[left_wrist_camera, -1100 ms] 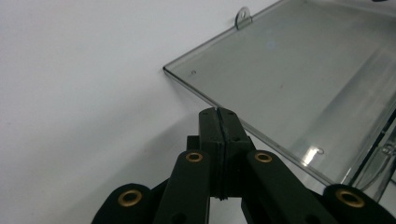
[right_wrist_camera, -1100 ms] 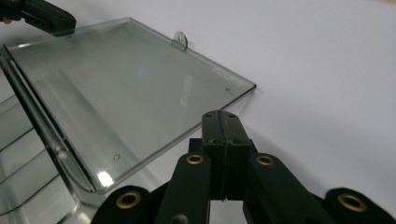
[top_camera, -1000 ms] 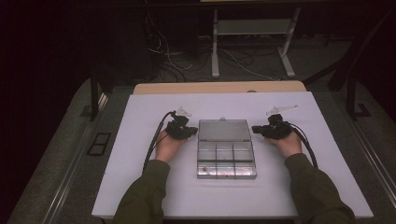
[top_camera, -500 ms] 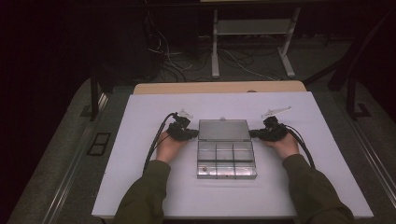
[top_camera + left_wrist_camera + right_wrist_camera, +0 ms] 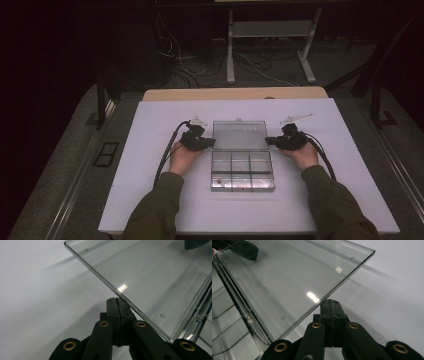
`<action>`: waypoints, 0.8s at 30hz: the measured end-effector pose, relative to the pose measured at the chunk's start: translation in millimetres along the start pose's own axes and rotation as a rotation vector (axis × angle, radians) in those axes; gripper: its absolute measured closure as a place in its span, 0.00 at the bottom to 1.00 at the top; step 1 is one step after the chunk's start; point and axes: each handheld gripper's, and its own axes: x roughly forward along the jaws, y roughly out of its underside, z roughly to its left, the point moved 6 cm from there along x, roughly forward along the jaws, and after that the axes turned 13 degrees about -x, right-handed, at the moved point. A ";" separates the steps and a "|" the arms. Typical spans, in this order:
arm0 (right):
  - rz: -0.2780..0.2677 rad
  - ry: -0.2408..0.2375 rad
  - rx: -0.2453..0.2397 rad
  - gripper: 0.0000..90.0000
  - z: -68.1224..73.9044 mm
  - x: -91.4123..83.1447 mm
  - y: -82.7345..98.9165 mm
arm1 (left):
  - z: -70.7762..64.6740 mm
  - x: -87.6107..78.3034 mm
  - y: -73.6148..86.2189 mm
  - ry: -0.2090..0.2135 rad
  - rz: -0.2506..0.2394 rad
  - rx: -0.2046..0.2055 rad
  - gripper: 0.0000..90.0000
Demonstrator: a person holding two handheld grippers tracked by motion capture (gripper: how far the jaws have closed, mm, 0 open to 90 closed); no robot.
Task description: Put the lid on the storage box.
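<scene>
So in the high view there's a clear plastic compartment box (image 5: 242,170) sitting dead centre of the frame on the white table (image 5: 150,200); its lid (image 5: 239,135) is swung open and stands raised just above the tray part, toward the top of the picture; the tray is split into a grid of small compartments, and a couple of tiny dark bits sit in the lower row, too small to tell what they are.

The left gripper (image 5: 207,142) is at the left edge of the lid, just left of centre; the right gripper (image 5: 271,141) mirrors it at the lid's right edge, just right of centre; each one's cable runs back down along the forearm toward the bottom of the frame; both sleeves are olive green.

In the left gripper view the left gripper (image 5: 117,301) has its jaws pressed together with nothing between them; the tips sit right against the lid's (image 5: 150,277) side edge, which cuts diagonally from upper left to lower right; can't tell for sure if they actually touch.

Same deal in the right gripper view; the right gripper (image 5: 331,302) is squeezed closed on nothing, tips just under the lid's (image 5: 287,282) edge running from upper right down to lower left; the other gripper shows as a dark blob at the upper left through the plastic.
</scene>
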 end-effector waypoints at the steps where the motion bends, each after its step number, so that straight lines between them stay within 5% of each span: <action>1: -0.005 0.001 0.001 0.99 0.7 -0.1 -0.9 | 0.0 -0.7 -0.3 0.004 -0.002 0.000 0.99; 24: -0.082 0.037 -0.011 0.99 5.8 -7.4 -17.1 | -10.0 -7.8 -8.9 0.034 -0.093 -0.021 0.99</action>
